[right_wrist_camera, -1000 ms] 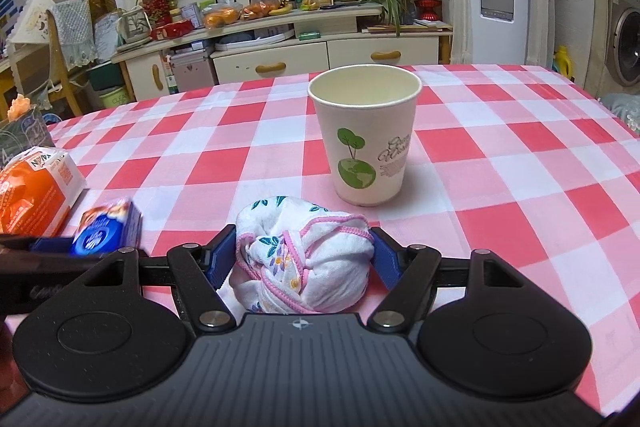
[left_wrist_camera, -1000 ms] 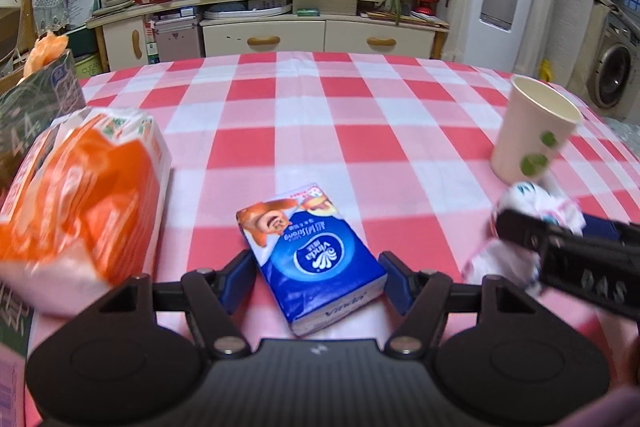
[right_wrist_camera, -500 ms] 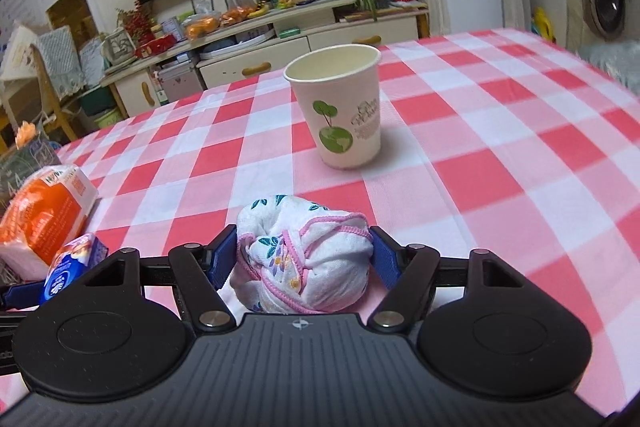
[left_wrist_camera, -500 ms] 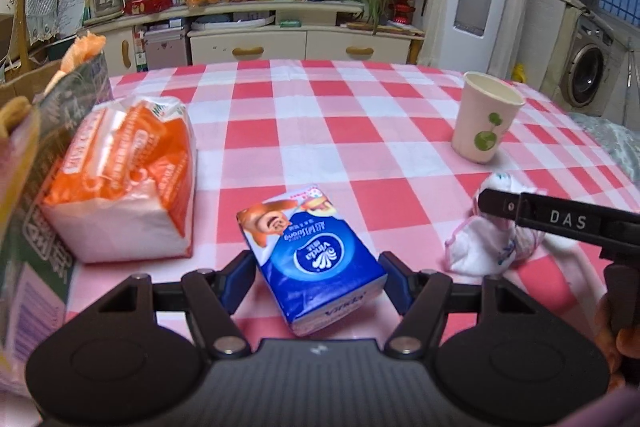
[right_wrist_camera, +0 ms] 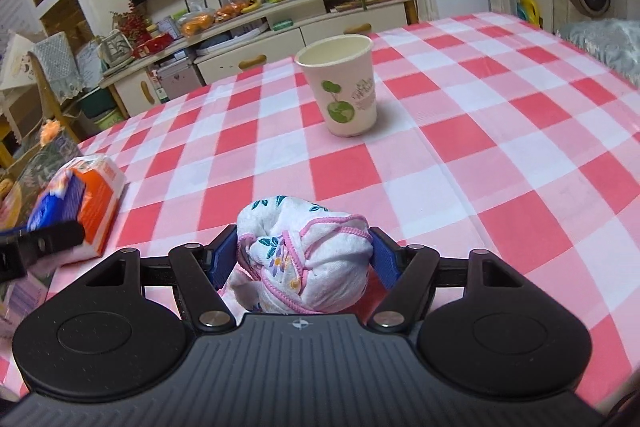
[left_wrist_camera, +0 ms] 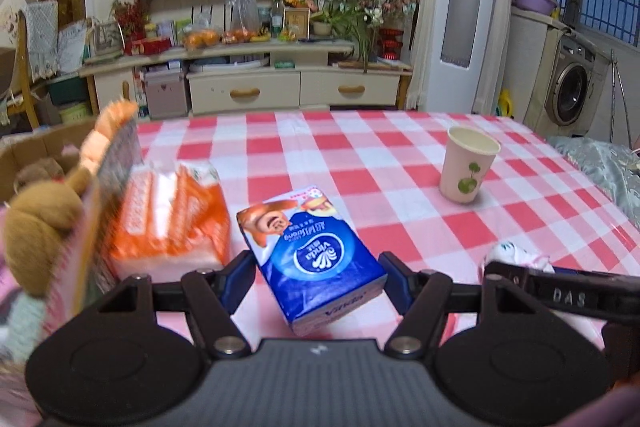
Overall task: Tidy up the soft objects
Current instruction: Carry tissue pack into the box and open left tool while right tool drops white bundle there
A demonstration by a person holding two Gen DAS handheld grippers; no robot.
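My left gripper [left_wrist_camera: 316, 277] is shut on a blue tissue pack [left_wrist_camera: 316, 259], held tilted above the checked table. The same blue tissue pack [right_wrist_camera: 56, 203] shows at the left edge of the right wrist view. My right gripper [right_wrist_camera: 304, 261] is shut on a balled white floral cloth with pink trim [right_wrist_camera: 304, 259], lifted off the tablecloth. That cloth [left_wrist_camera: 516, 255] peeks over the right gripper's finger in the left wrist view. An orange tissue package [left_wrist_camera: 172, 219] lies on the table to the left.
A paper cup [right_wrist_camera: 340, 85] with a green print stands upright mid-table. At the left stands a cardboard box [left_wrist_camera: 40, 155] with a brown plush toy [left_wrist_camera: 40, 227] beside a patterned bag. A cabinet and a washing machine lie beyond the red-and-white table [right_wrist_camera: 480, 131].
Both grippers have pulled back and risen, each still holding its item. The cup and the orange package look farther off, and the box with the plush toy has come into the left view.
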